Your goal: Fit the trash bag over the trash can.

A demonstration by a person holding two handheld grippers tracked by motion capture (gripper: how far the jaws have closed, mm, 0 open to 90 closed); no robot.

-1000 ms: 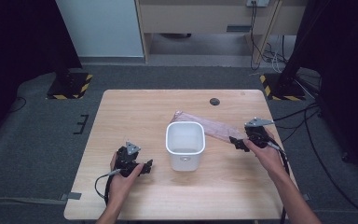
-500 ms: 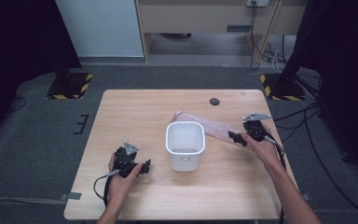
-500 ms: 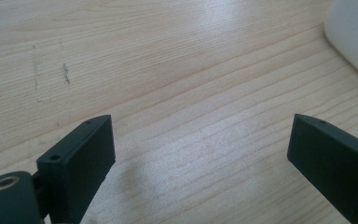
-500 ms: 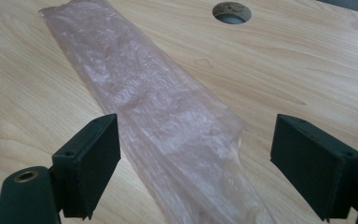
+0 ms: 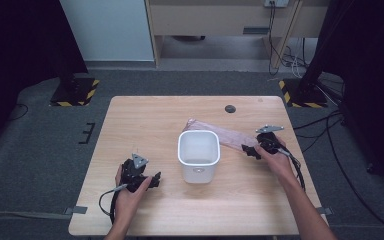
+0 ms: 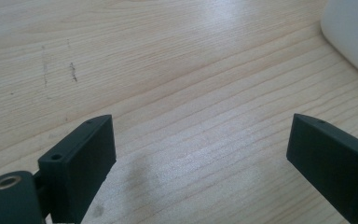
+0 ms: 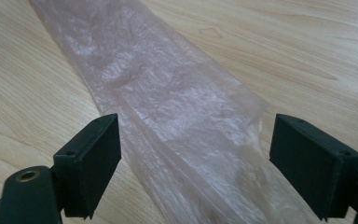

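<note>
A white plastic bin (image 5: 198, 155) stands upright and empty-looking in the middle of the wooden table (image 5: 150, 120). Behind it and to its right lies a flat, thin pink plastic bag (image 5: 225, 134) (image 7: 177, 112). My right gripper (image 5: 250, 150) (image 7: 196, 163) is open at the bag's right end, its jaws spread wide over the film, one on each side. My left gripper (image 5: 155, 180) (image 6: 200, 163) rests low at the front left, open over bare wood, with the bin's white wall (image 6: 354, 32) at the far right of the left gripper view.
A small dark round disc (image 5: 230, 108) sits on the table near its back edge. Cables trail from both grippers off the table's front and right sides. Grey carpet, dark stands with hazard-striped feet (image 5: 75, 95) and furniture surround the table.
My right gripper has crept left along the table onto the end of the pink bag. The left gripper has stayed put.
</note>
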